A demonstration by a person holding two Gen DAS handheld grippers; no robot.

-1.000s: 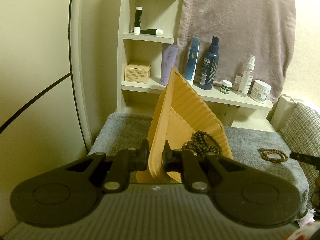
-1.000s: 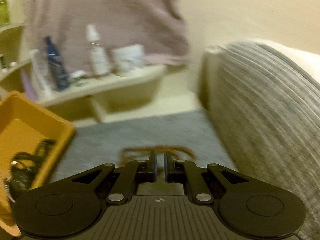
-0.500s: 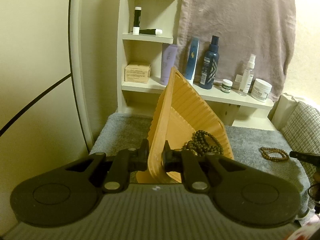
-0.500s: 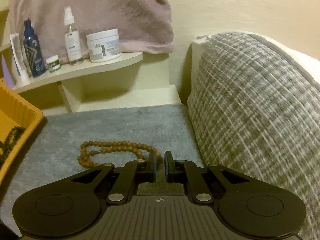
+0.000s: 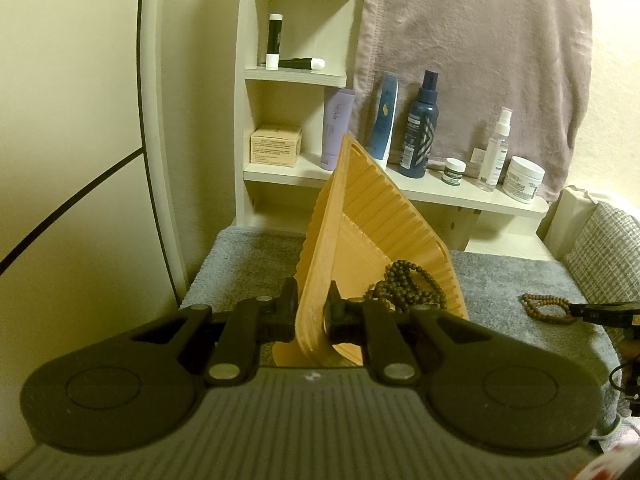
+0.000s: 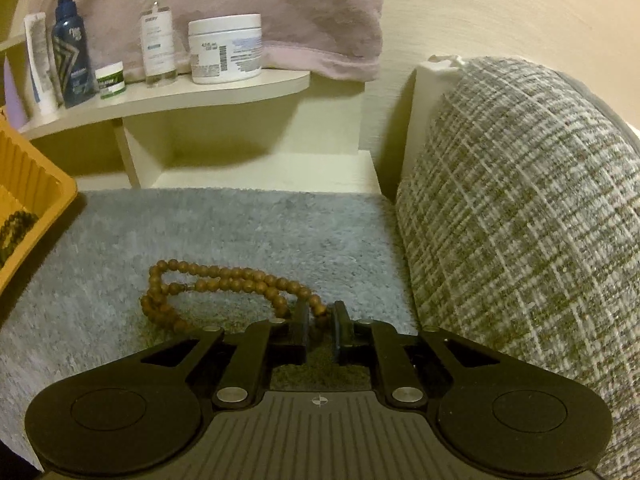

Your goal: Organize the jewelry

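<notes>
My left gripper (image 5: 312,312) is shut on the near rim of an orange ribbed tray (image 5: 372,224) and holds it tilted up on the grey mat. A dark bead string (image 5: 404,288) lies in the tray's low corner. A brown bead bracelet (image 6: 224,284) lies on the grey mat (image 6: 240,232); it also shows in the left wrist view (image 5: 546,308). My right gripper (image 6: 320,316) is at the bracelet's near right end, its jaws a narrow gap apart with beads between the tips. The tray's corner (image 6: 36,196) shows at the left of the right wrist view.
A white shelf (image 5: 440,196) behind the mat carries bottles and jars, with a pink towel (image 5: 480,60) hanging above. A checked grey cushion (image 6: 520,220) stands right of the mat, close to my right gripper. A wall panel (image 5: 80,160) is on the left.
My right gripper has swung right and come down to the brown bracelet, its tips now around the near beads. The left gripper and tray have held still.
</notes>
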